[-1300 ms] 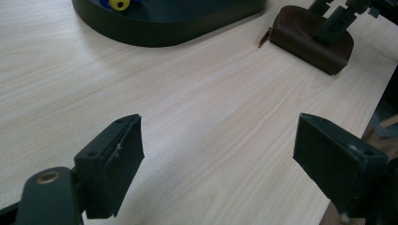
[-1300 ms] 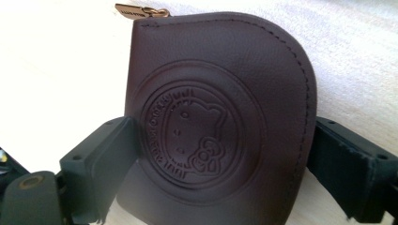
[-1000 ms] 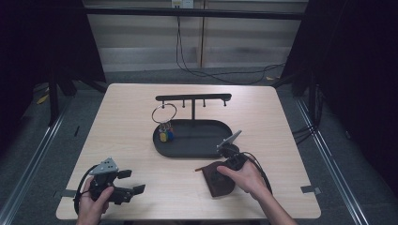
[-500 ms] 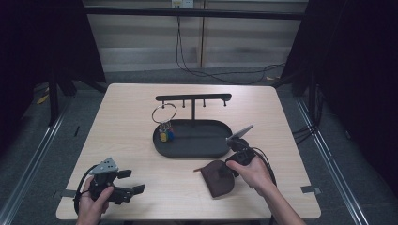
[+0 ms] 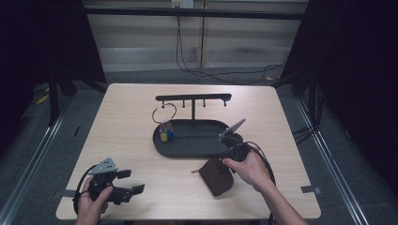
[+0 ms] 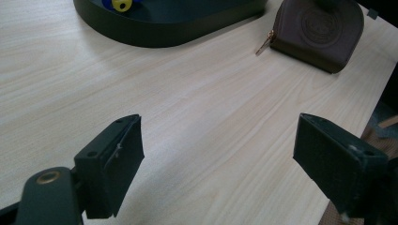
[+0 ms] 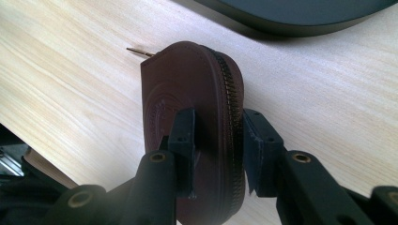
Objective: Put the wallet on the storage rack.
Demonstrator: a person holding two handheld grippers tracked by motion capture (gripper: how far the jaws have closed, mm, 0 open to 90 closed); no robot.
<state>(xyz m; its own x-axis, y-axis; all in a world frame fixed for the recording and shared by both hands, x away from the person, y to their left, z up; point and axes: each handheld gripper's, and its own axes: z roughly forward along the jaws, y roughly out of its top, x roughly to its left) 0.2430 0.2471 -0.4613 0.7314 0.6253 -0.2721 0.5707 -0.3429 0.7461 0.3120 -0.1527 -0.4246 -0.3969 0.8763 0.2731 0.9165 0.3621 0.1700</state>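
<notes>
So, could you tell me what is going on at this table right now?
A person holds tongs in each hand. The right tongs have just been closing on a brown zip pouch, gripping it on edge beside the dark oval tray. The left tongs rest open near the table's front edge, with nothing between them.

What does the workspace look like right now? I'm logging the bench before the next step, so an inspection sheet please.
Surface: pale wood table, bare between items.
Job's things: brown zip pouch lifted on edge, zipper pull pointing away; black oval tray with a peg rack behind it.
Clutter: key ring hanging on the rack, yellow and blue tags in the tray.
Grippers: right gripper has just been closing and clamps the pouch; left gripper open, nothing between its jaws.
Cables: one trails from each gripper; more lie on the floor behind the table.
Surroundings: dark curtains at the sides, grey floor.
</notes>
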